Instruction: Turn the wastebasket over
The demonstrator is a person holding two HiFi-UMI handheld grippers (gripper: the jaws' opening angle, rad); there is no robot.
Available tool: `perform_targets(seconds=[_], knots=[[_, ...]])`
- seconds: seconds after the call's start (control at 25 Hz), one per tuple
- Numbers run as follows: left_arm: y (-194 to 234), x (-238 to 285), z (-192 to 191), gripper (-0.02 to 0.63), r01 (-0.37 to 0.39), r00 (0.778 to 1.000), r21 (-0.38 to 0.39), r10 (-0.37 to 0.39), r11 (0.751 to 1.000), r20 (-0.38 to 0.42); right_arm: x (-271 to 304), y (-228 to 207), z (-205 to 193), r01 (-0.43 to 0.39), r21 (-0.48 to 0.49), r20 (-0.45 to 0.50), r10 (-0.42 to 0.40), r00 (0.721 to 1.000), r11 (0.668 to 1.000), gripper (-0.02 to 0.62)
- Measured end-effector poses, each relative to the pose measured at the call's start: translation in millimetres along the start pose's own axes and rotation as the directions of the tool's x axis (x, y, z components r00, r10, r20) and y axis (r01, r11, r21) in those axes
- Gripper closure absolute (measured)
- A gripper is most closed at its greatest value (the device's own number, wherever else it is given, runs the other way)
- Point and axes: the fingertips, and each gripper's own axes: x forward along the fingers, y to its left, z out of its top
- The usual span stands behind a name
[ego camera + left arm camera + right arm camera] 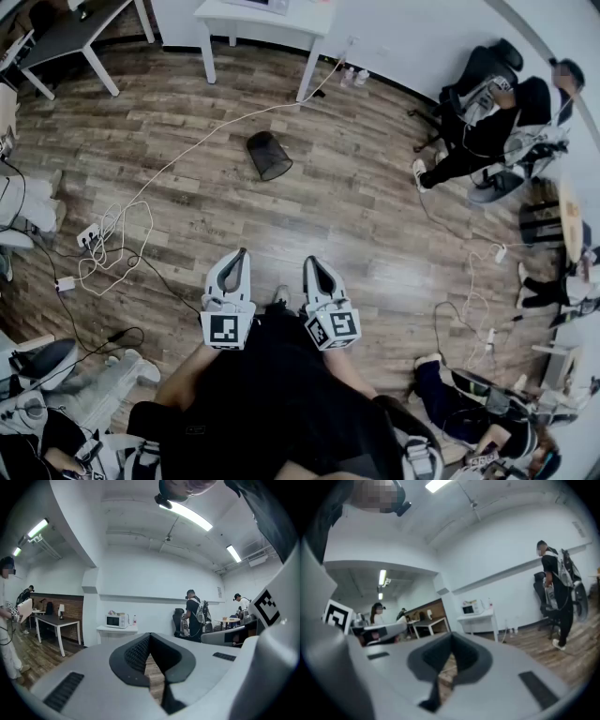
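Down on the wooden floor [356,216] in the head view, the wastebasket [269,155] sits well ahead of the person, a dark mesh bin that looks tipped on its side with its mouth toward the lower right. A white cable [187,155] trails past just to its left. Both tools are held low and close to the body, well apart from the bin: the left gripper [241,254] and the right gripper [310,263] point forward side by side, nothing between them and the target but bare boards.

Over to the left gripper view: the left gripper [150,637] has its jaws clenched, tips meeting, with only a sliver of floor showing beneath and nothing held. A microwave [116,620] sits on a white desk against the far wall; the bin is not in sight here.

Right gripper view now: the right gripper [451,638] is likewise clenched on nothing, tips together, aimed roughly level across the room.

My read: this is the approach, with the turn itself not yet begun. Next up, close the gap, spread the jaws, and take the rim or wall of the bin so it can be rotated
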Motion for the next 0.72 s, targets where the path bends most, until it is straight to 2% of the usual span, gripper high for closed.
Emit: perform_targets(seconds=[0.44,0.72], knots=[[-19.9,6.9,-4.2,0.572,0.011,1.000,-0.002,-0.011,1.000,-0.012,-10.2,-14.5,1.6,0.001,0.000,0.002,-0.001,1.000,1.000,0.563],[-49.7,21.3,-7.4,0.572,0.015,1.000,-0.005,-0.015,1.000,-0.014,-24.4,-44.7,5.9,0.003,0.021,0.030,-0.003,1.000,1.000,0.563]])
